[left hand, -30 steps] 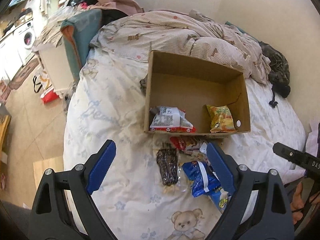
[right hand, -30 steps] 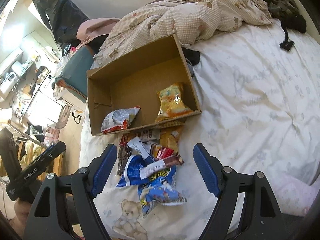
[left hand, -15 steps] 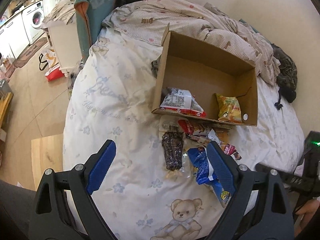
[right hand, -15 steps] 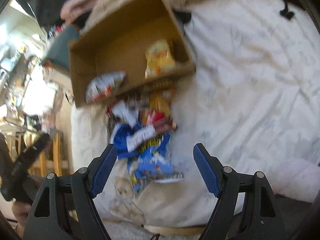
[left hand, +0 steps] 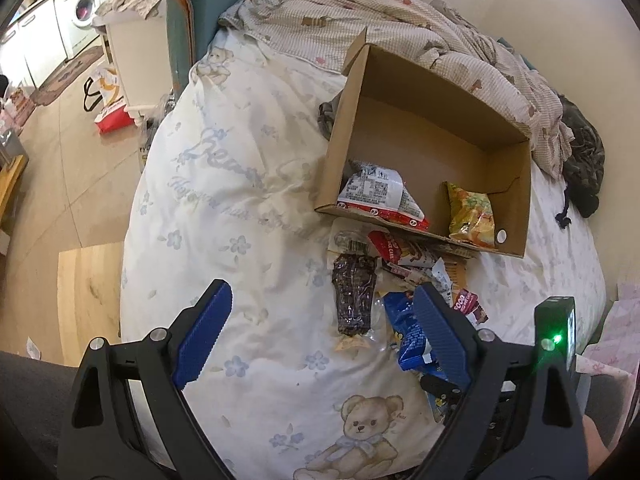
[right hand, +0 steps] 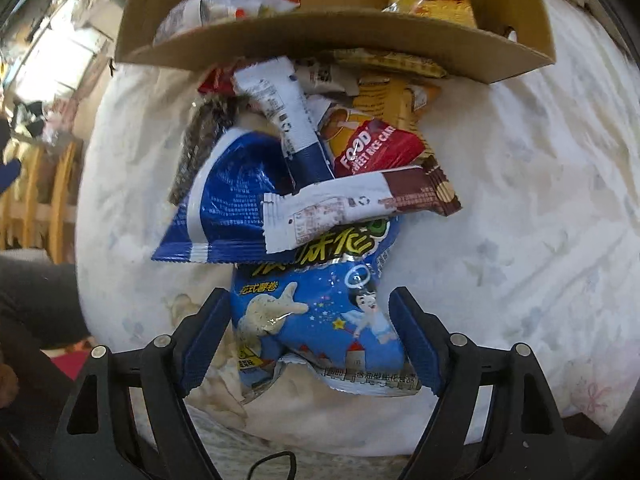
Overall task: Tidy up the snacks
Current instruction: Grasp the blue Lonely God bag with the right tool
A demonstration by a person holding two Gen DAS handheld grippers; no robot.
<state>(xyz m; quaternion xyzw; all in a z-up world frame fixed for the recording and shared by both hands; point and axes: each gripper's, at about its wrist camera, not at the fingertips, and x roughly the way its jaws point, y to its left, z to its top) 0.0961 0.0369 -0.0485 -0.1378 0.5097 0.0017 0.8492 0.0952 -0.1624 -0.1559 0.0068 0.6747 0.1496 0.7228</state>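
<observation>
Snack pile (right hand: 320, 168): on bedsheet (right hand: 520, 220), at 6 o'clock of cardboard box (right hand: 332, 36).
Right gripper (right hand: 310, 338): spread wide, blue cartoon bag (right hand: 320, 320) between its fingers, pads not pressing.
Left gripper (left hand: 320, 332): spread wide, empty, snack pile at its 1 o'clock.

Box (right hand: 320, 36) top cropped, contents perhaps blurred

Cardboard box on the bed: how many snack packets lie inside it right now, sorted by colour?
Inside the cardboard box:
White packet with red edge: 1
Yellow-orange packet: 1
Total: 2
</observation>
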